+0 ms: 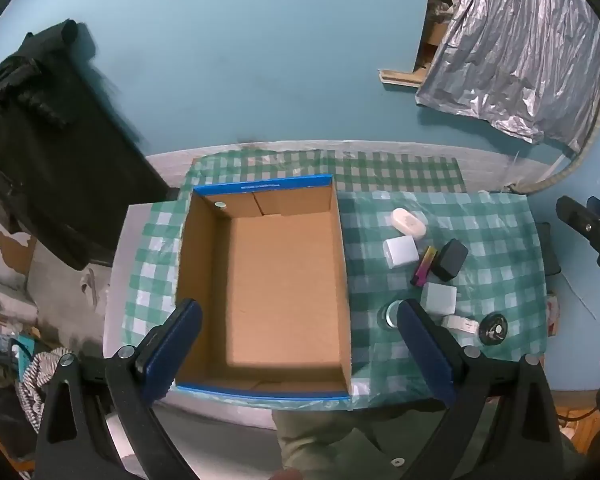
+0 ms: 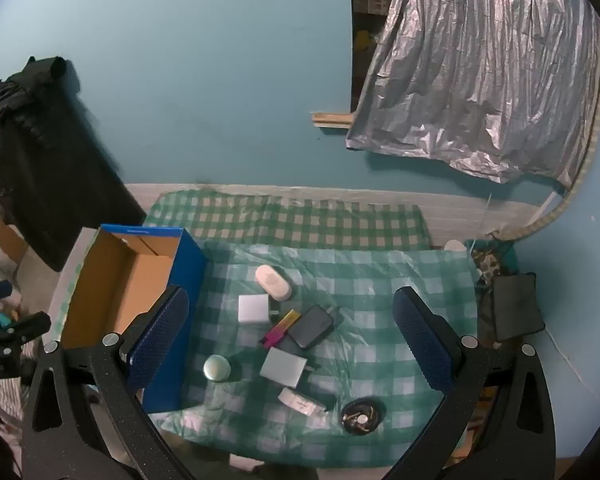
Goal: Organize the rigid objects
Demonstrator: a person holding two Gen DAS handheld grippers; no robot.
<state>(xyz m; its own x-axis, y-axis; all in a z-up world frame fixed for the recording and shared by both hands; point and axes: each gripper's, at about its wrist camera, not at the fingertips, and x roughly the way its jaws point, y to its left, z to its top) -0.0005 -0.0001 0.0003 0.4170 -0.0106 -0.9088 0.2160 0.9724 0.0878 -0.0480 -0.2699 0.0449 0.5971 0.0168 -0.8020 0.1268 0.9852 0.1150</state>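
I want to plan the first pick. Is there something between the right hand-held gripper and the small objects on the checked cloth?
Nothing visible stands in the way. The right hand-held gripper hovers open above the white oval case, white cube and black charger, with only air between. The cardboard box lies to the left.

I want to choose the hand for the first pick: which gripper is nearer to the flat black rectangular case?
Right. The right gripper hovers open almost directly above the black case; the left gripper hovers open over the cardboard box, off to the case's left.
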